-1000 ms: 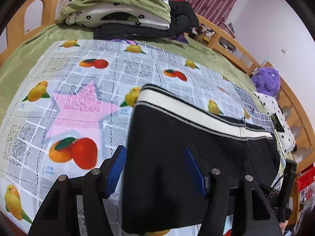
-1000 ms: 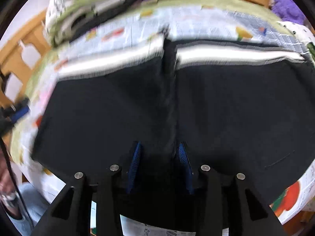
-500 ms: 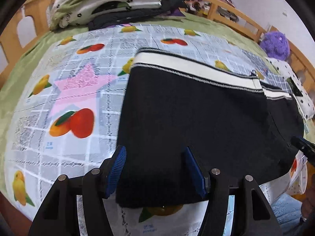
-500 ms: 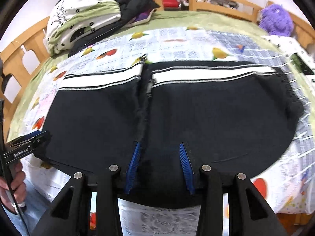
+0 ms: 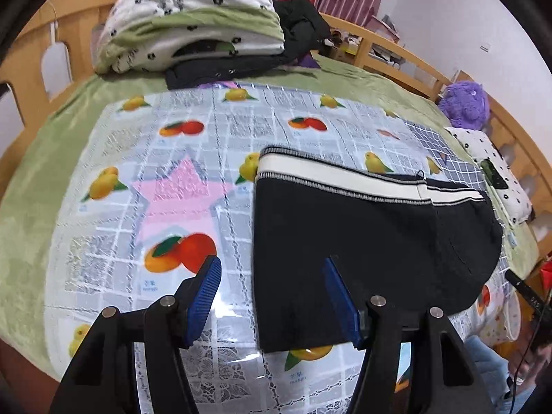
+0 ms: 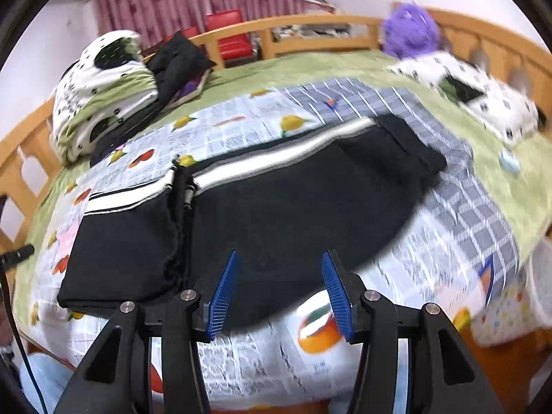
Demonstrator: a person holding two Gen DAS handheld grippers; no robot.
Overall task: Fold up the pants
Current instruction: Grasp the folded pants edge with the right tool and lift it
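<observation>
In the left wrist view, the left gripper is seen at the bottom centre with its blue pads held apart; nothing is clamped, though the left edge of the black pants runs between them from above. In the right wrist view, the right gripper is seen at the bottom centre with its jaws opening; the near hem of the pants is framed between the pads, but no cloth is pinched.

The pants are laid flat across the middle of both frames on a fruit-print cloth, folded over on themselves, with the white-striped waistband turned toward the far side. A grey checked cloth is seen under their right end.

At the upper left a pile of bedding is stacked on the green sheet, and a purple plush is placed at the upper right by the wooden rail.
</observation>
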